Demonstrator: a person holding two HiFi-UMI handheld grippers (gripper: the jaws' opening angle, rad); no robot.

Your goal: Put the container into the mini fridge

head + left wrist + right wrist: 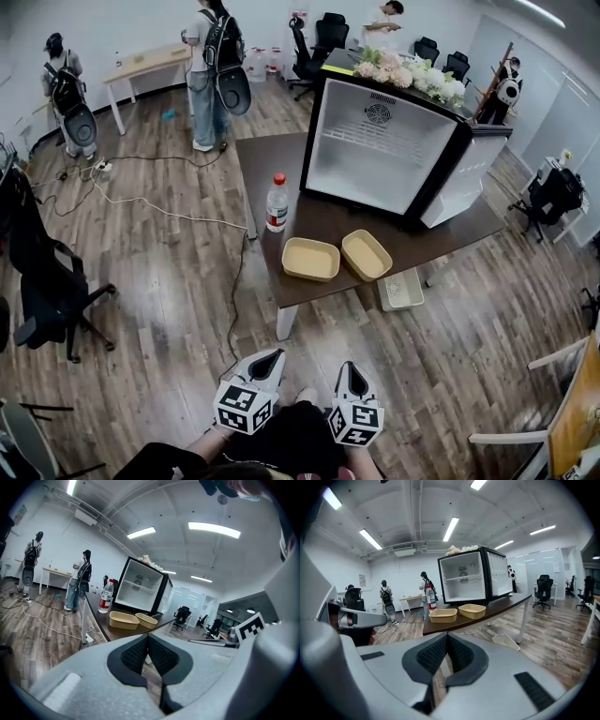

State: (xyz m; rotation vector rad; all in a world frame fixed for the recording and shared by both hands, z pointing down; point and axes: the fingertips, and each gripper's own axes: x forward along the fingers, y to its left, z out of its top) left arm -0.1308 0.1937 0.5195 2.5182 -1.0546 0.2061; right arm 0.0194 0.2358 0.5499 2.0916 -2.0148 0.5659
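Two empty beige containers sit side by side on the near end of the dark table: the left container and the right container. Behind them the black mini fridge stands with its door swung open and its white inside bare. My left gripper and right gripper hang low in front of me, well short of the table. Both are shut and hold nothing.
A water bottle with a red cap stands left of the containers. A white basket lies on the floor under the table. Cables run over the wood floor at left, beside a black chair. People stand at the back.
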